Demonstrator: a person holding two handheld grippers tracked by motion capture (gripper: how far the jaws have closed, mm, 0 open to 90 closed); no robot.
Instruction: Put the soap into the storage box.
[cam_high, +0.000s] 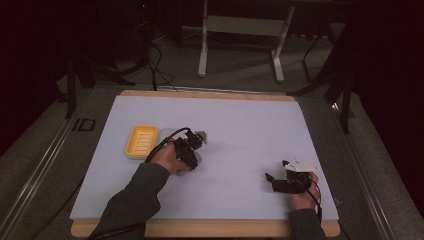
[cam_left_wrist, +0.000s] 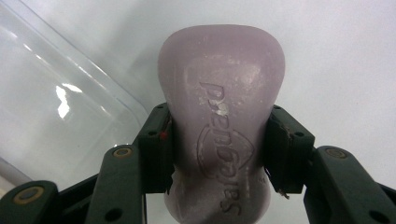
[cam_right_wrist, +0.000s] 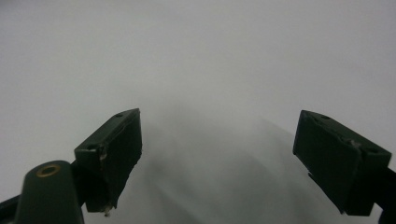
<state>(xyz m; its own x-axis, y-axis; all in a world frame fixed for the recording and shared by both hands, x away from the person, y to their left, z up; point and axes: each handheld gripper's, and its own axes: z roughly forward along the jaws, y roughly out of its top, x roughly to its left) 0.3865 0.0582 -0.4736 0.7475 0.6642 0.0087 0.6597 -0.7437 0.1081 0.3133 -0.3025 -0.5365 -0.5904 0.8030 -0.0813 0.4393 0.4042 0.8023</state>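
Observation:
A lilac bar of soap with an embossed logo is clamped across its narrow waist, and my left gripper is shut on it, both pads pressed against its sides. In the high view the left gripper sits left of the mat's middle, just right of a yellow ribbed soap dish. My right gripper rests near the front right of the mat. Its jaws stand wide apart over the bare mat, and the right gripper has nothing between its pads.
A pale lilac mat covers a wooden board. A clear plastic piece lies just left of the soap. Beyond the far edge are dark floor, cables and a stand's white legs.

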